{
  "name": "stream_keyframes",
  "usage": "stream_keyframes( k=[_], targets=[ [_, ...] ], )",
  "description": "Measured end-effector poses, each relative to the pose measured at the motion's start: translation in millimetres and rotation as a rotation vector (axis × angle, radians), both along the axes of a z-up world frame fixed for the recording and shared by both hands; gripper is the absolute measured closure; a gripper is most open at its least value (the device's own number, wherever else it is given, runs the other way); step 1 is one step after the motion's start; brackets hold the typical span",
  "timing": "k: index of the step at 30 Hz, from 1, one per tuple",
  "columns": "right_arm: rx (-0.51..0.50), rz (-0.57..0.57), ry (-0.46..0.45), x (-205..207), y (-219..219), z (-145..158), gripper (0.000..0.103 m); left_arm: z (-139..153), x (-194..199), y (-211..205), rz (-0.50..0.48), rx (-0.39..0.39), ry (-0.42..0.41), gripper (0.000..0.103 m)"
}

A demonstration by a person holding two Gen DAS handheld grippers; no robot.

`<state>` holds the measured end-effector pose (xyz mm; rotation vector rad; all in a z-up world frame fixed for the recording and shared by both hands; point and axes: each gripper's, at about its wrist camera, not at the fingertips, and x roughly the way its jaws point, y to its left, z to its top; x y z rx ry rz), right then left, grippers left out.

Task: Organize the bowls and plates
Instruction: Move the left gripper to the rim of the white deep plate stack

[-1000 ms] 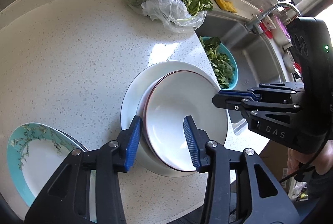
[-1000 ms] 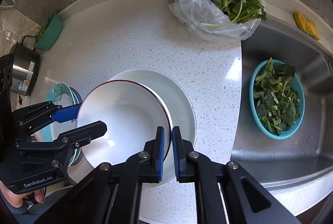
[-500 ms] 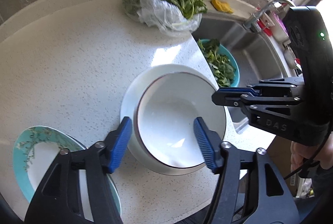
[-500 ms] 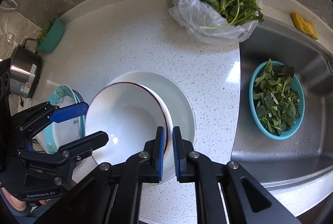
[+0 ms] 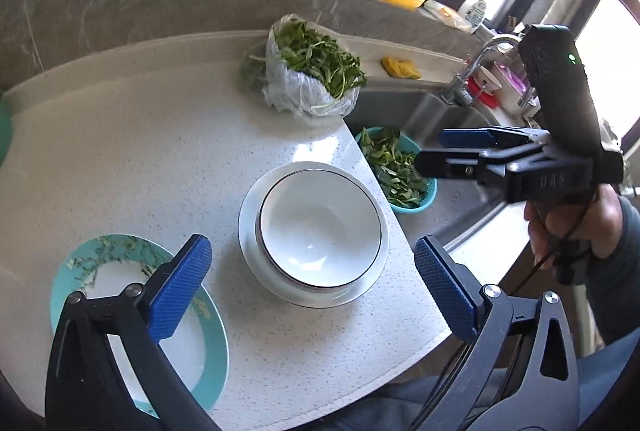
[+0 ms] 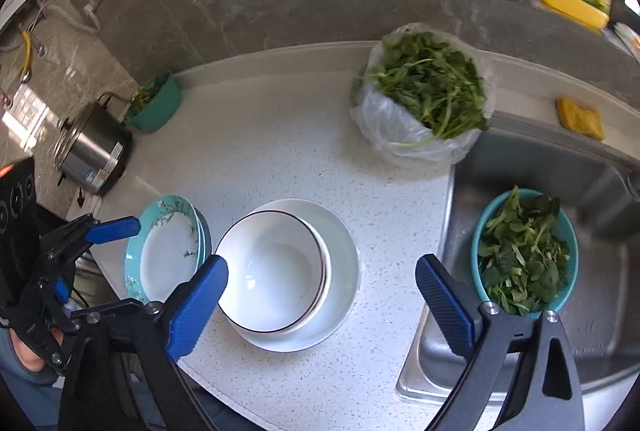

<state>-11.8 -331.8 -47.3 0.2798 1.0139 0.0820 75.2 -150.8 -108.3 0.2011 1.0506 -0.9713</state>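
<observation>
A white bowl with a dark rim (image 5: 318, 227) sits nested in another like it on a wide white plate (image 5: 248, 231) near the counter's front edge. My left gripper (image 5: 312, 244) hangs above the bowl. Its jaws are opening wide, and the blue pads stand clear of the rim with nothing held. In the right wrist view the same bowl (image 6: 276, 271) and plate (image 6: 344, 283) lie below my right gripper (image 6: 322, 263), whose jaws are also opening and are empty. A teal floral plate (image 6: 168, 255) lies on another, left of the white stack.
A plastic bag of greens (image 6: 424, 95) stands at the back of the counter. To the right is the sink (image 6: 600, 311) with a teal colander of leaves (image 6: 524, 255). A steel pot (image 6: 92, 151) and a teal bowl (image 6: 156, 103) stand at the far left. A person's hand (image 5: 568, 227) holds the right gripper.
Both grippers have let go of the bowl's rim, spread wide and lifted up and back. The bowl has settled from a tilt to level in the stack.
</observation>
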Motion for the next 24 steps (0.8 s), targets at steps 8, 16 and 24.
stream_keyframes(
  k=[8, 16, 24],
  targets=[
    [0.004, -0.007, 0.029, -4.9, -17.4, -14.7, 0.011, -26.1, -8.9, 18.5, 0.118, 0.025, 0.08, 0.0],
    [0.019, 0.239, 0.1, 38.1, -38.3, -49.6, 0.039, -47.8, -21.7, 26.7, 0.495, 0.118, 0.079, 0.0],
    [-0.001, 0.496, 0.163, 71.7, -40.0, -70.8, 0.039, -71.3, -71.1, 20.5, 0.807, 0.169, 0.118, 0.002]
  ],
)
